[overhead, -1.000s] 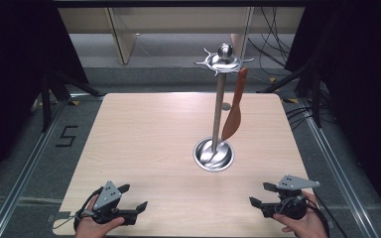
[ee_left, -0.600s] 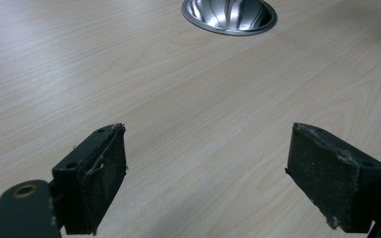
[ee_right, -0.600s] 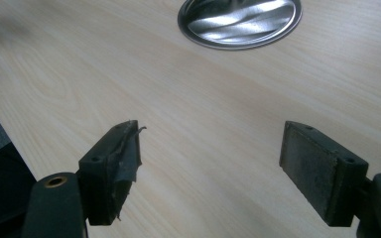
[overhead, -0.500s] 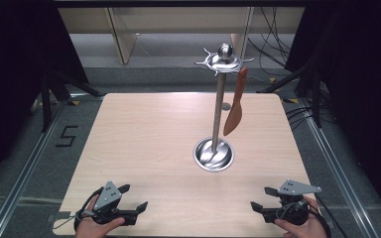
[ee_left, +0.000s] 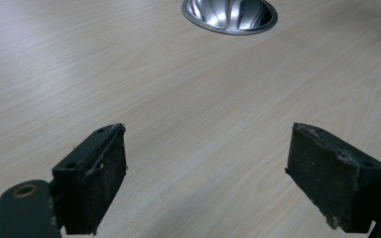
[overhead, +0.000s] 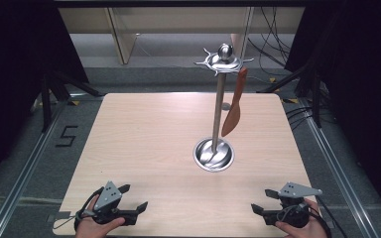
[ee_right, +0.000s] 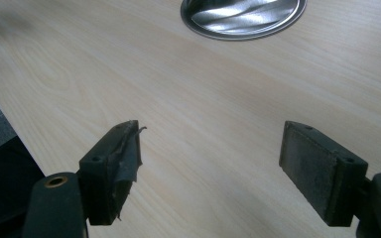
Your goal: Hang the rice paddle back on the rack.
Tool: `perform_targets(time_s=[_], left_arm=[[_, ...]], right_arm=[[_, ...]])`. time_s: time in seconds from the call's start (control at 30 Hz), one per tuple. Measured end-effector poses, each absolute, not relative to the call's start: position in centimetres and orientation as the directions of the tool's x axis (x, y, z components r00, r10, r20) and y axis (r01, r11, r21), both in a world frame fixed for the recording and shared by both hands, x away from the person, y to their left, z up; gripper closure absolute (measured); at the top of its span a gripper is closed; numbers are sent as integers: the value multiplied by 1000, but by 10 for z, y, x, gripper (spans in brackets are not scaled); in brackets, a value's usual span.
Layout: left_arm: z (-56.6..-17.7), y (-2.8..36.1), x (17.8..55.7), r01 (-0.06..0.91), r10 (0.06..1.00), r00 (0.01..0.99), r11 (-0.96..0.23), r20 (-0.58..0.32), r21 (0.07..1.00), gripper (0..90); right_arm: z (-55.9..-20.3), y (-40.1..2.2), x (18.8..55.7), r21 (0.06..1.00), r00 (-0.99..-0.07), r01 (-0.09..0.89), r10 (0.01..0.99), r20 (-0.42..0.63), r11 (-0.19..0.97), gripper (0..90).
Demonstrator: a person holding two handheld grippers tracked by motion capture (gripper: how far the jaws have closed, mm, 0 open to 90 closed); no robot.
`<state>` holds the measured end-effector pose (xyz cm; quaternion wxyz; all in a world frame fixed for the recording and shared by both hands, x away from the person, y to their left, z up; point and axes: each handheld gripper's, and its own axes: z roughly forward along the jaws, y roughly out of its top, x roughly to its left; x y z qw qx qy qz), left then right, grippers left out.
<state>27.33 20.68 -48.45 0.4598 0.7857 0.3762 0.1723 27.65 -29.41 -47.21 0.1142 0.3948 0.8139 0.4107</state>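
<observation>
While both hands rested at the near edge of the table (overhead: 144, 129), the left gripper (overhead: 135, 199) lay low over the wood near the front left corner with its jaws spread wide apart and nothing between them. In the left gripper view, the left gripper (ee_left: 207, 173) showed two worn black pads (ee_left: 104, 183) with bare tabletop in the gap. The right gripper (overhead: 264, 202) sat near the front right corner, likewise with jaws set apart and holding nothing; in the right gripper view, the right gripper (ee_right: 213, 168) framed plain wood, and frayed material was noted on the edge of its left-hand pad (ee_right: 126, 166).

Farther out, a metal stand (overhead: 218, 114) stood upright right of the table's centre, well apart from both grippers. Its round dished base (overhead: 213, 154) rested flat on the wood, and part of that base (ee_left: 229, 15) appeared at the top of the left gripper view and again (ee_right: 243, 17) in the right gripper view. A brown spatula (overhead: 233, 106) hung from the stand's hooked crown (overhead: 223, 59), blade downward, just beside the pole and clear of the table surface.
</observation>
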Motion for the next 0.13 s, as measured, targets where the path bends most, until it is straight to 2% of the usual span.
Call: perform_targets(time_s=[0.03,0.13], left_arm=[[-485,207,273,434,750,657,-293,-77,852,148],[-484,208,274,432,748,660,-305,-67,849,148]], right_arm=[[-473,-292,275,749,-649,577,739,178,326,251],[-473,-292,275,746,-648,583,739,188,322,252]])
